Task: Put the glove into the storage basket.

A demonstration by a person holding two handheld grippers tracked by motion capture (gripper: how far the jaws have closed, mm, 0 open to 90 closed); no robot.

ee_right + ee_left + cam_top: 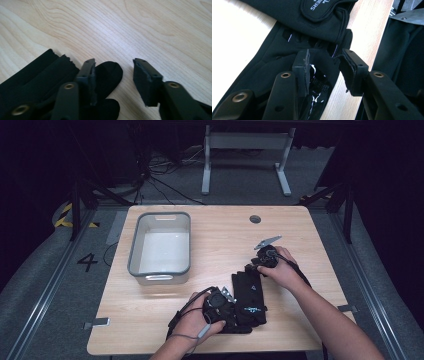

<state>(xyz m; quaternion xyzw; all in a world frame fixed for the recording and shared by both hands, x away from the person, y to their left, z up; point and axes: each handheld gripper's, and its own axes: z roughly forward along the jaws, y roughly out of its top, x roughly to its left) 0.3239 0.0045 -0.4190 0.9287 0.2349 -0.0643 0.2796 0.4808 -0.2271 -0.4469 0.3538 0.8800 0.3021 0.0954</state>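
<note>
**Both grippers at black gloves, near edge of table**

L hand [200, 320] nearest cam, holding L gripper [225, 307] at near end of the black gloves [248, 297]. L gripper view: jaws partway spread, cuff of lower glove [322, 75] lying between the pads, pads not pressing it; upper glove w/ printed strap [322, 7] lies across, farther off. R hand [282, 270] farther + right, R gripper [252, 267] at far end of gloves. R gripper view: jaws spread wide, glove fingertips [110, 70] by one pad, bare wood between the pads, nothing pinched. Gloves lie flat, stacked, on wooden table [300, 225], near-right of centre. Grey bin [161, 247] far-left, well apart from gloves.
</note>
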